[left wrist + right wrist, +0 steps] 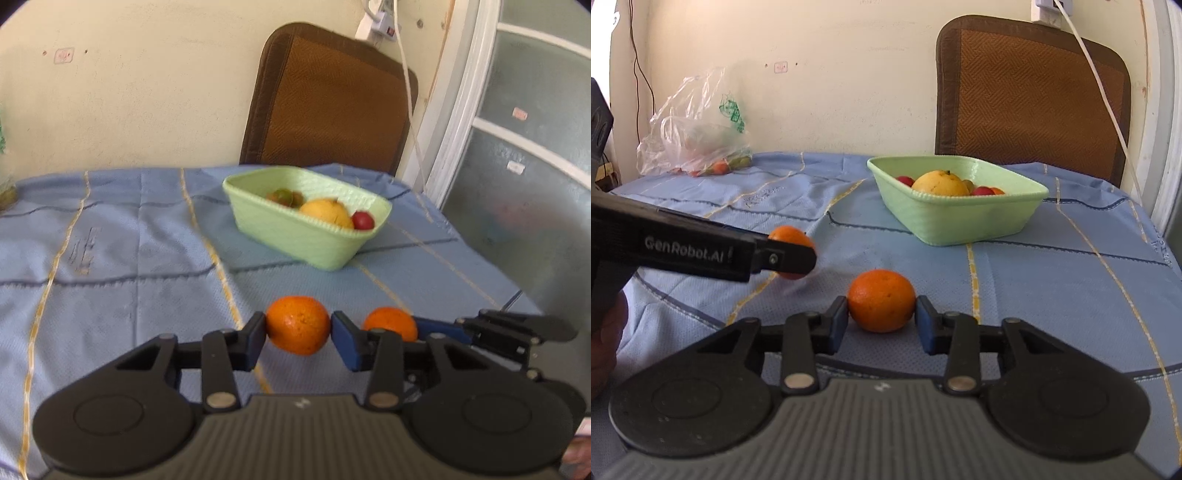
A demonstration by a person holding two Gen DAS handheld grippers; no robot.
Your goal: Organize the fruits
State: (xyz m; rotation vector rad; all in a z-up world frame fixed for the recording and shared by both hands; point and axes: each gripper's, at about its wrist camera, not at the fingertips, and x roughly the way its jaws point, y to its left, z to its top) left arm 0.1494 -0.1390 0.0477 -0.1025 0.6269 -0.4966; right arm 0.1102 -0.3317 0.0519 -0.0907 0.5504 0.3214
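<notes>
Two oranges lie near the front of the blue tablecloth (110, 258). In the left wrist view my left gripper (297, 330) is shut on one orange (297, 325), a blue pad against each side. Just to its right, my right gripper (390, 330) flanks the second orange (390, 322). The right wrist view shows that orange (881, 300) resting on the cloth, with my right gripper (881, 315) shut on it. My left gripper (792, 254) comes in from the left, partly hiding its orange (788, 236). Beyond stands a light green basket (295, 236) (960, 218) holding a yellow fruit (940, 183) and small red fruits.
A brown chair back (1030, 92) stands behind the table's far edge. A clear plastic bag (698, 129) with more fruit sits at the back left. A white cable (1097, 70) hangs down the wall. A frosted door (517, 166) lies past the table's right edge.
</notes>
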